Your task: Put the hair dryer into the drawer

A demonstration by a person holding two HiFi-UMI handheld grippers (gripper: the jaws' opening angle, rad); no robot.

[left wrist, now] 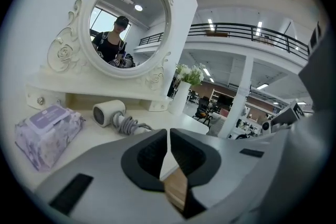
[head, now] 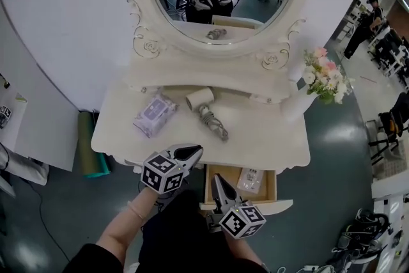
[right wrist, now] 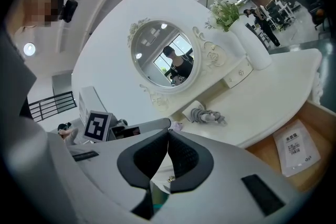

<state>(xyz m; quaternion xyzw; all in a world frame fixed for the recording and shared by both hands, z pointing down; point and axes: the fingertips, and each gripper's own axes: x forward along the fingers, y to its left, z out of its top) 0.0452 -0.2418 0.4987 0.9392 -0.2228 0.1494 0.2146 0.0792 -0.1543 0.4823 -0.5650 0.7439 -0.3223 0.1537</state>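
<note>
Ahead of the left gripper (head: 193,151), well apart, the hair dryer (head: 199,98) sits on the tabletop (head: 275,137). We have that claw and the right gripper (head: 215,179) both pinched closed, empty. Risk: if we grab only the body, the loose cord (head: 215,123) trails and snags the drawer (head: 275,185) rim.

No text could be read with certainty.

- Flat white packet (right wrist: 295,147) in the open light wooden drawer (head: 270,187), near right: a few dark printed characters in short lines, too small to make out.
- Soft lilac wipes pack (left wrist: 47,134) on the white tabletop (head: 268,137), left: paler label, print illegible.
- Cubes on left gripper (head: 197,150) and right gripper (head: 214,177): black-and-white square code markers only, no letters or numbers.
</note>
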